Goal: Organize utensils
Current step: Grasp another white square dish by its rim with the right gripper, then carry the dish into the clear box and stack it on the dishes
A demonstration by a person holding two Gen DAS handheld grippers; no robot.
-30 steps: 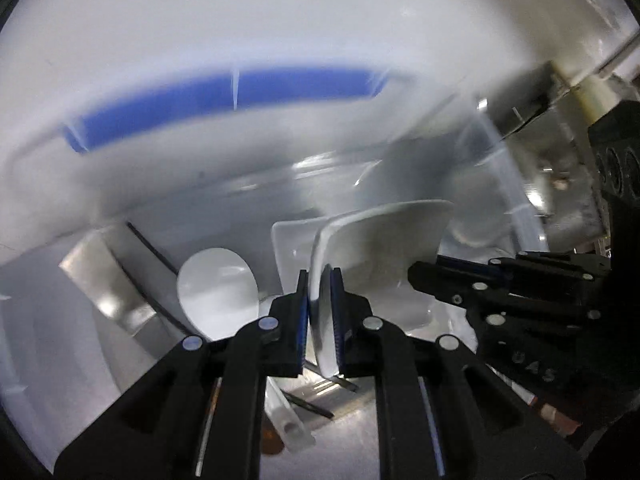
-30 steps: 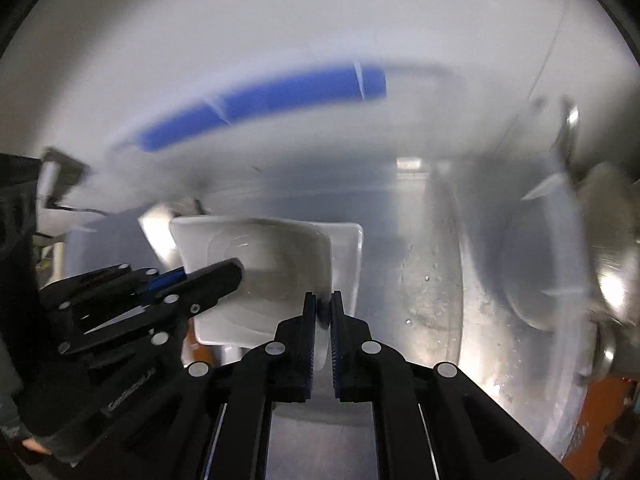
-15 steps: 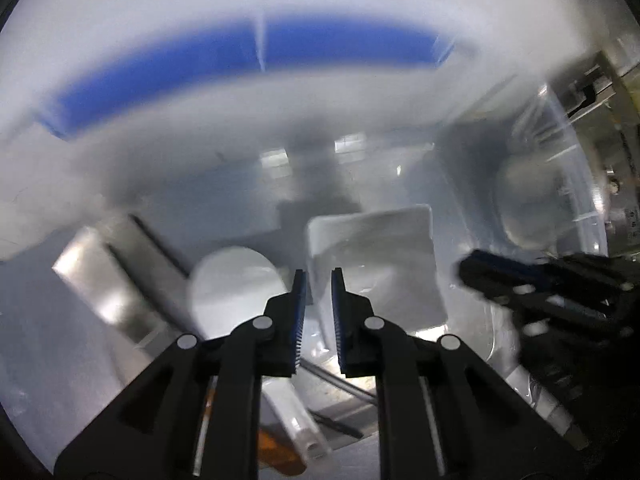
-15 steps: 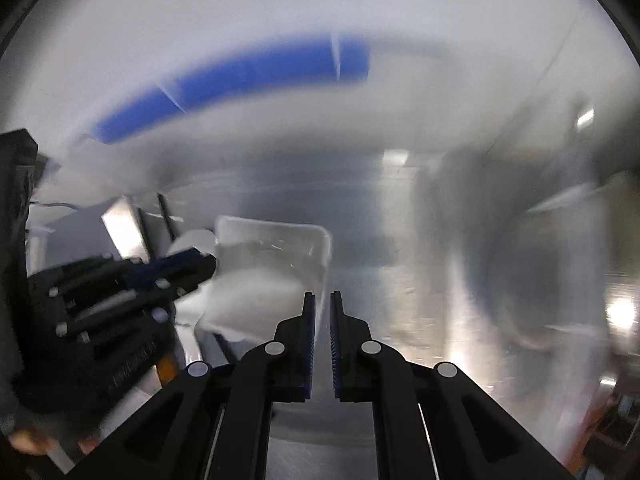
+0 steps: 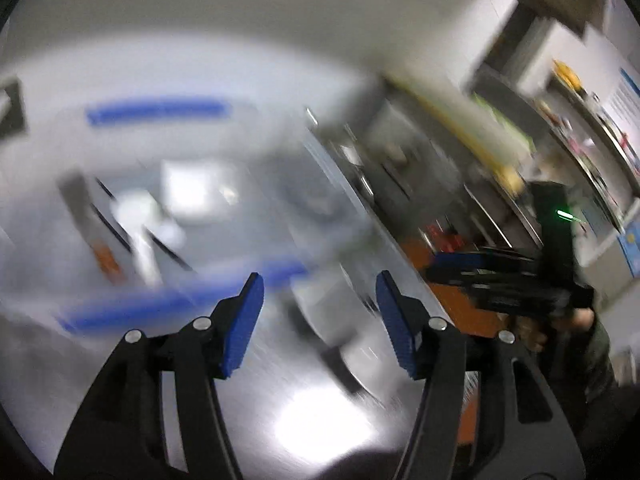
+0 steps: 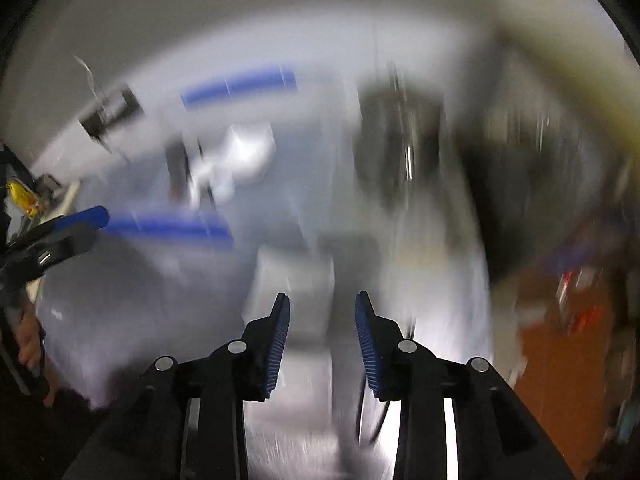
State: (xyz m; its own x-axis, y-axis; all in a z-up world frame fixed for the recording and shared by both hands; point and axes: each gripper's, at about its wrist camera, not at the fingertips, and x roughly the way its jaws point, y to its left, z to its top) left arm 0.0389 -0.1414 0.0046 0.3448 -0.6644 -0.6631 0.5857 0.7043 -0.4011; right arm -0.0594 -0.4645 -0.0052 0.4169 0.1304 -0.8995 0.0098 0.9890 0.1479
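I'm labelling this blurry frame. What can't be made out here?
- Left wrist view: white dish and spoon in the bin are smeared by motion; their shape is unclear.
- Left wrist view: counter clutter at right is blurred.
- Right wrist view: the pale object beyond the open right gripper is unidentifiable.

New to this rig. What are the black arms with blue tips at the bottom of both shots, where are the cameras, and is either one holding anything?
Those are hand-held two-finger grippers, one in each of a person's hands, each with a fisheye camera looking along its fingers. One shot comes from the left gripper, the other from the right gripper. Both have just been opening, and nothing is between their jaws. Ahead, badly blurred, is a clear bin with blue handles holding a white square dish and a white spoon. It sits on a shiny metal counter.
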